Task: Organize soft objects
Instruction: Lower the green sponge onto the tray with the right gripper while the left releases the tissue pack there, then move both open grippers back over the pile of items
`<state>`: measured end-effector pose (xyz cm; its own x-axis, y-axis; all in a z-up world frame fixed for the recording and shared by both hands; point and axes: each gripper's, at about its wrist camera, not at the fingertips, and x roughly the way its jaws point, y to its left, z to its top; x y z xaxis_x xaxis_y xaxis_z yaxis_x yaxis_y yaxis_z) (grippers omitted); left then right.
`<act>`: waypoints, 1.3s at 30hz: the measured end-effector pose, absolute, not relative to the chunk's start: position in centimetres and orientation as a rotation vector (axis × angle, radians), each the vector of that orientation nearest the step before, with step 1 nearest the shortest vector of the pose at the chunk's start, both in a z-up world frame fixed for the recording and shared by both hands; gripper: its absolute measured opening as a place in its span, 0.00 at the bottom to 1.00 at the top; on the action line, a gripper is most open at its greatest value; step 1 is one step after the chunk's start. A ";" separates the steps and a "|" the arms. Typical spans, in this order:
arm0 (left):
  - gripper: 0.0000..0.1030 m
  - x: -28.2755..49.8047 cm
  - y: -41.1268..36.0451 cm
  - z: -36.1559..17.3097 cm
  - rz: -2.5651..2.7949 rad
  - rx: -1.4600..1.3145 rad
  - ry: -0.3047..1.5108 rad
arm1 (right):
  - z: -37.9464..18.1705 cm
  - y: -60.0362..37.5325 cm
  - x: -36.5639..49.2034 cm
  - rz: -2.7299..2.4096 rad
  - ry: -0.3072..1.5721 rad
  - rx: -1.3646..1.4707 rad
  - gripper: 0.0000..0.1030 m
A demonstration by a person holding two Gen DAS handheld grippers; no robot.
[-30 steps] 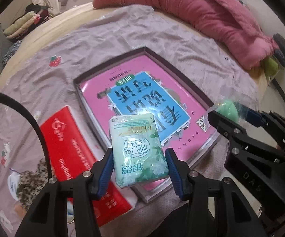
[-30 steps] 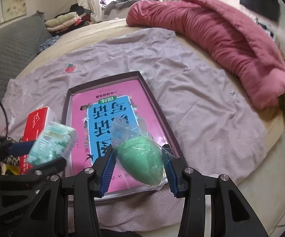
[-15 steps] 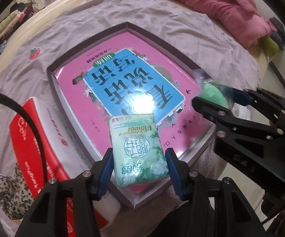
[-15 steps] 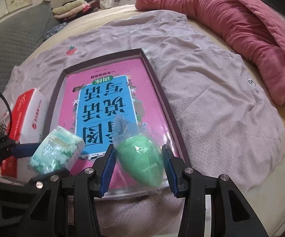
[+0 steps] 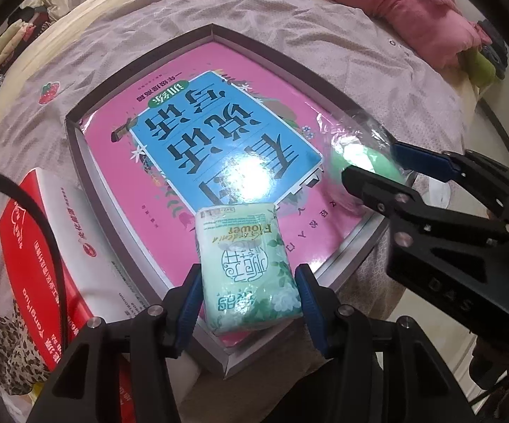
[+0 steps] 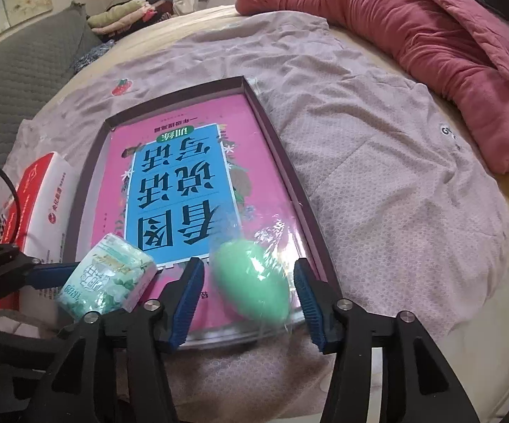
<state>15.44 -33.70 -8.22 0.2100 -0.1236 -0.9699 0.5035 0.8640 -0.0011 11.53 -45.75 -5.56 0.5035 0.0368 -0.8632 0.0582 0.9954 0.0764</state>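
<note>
Covering the bed [image 6: 377,183] is a lilac patterned sheet, with a shallow box [image 6: 286,172] holding a pink-and-blue book [image 5: 219,141] on it. A red-and-white tissue box [image 5: 43,246] lies beside the box, and a pink quilt [image 6: 413,24] is bunched at the far edge. The left gripper [image 5: 249,292] has its fingers clamped on a mint-green floral tissue pack [image 5: 247,268] above the box's near corner. The right gripper [image 6: 249,285] holds its fingers slightly apart around a green egg-shaped sponge [image 6: 250,278] in clear wrap; contact seems loose, though blur makes it unclear.
</note>
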 end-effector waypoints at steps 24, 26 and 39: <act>0.70 15.8 -33.1 -7.4 -0.473 0.312 1.319 | -0.3 -48.4 5.1 -0.146 0.929 0.211 0.59; 0.71 15.8 -32.9 -6.9 -0.479 0.303 1.308 | 0.1 -48.4 5.0 -0.150 0.922 0.204 0.60; 0.71 13.0 -28.5 1.6 -0.460 0.184 1.132 | 3.7 -45.6 4.2 -0.115 0.843 0.179 0.71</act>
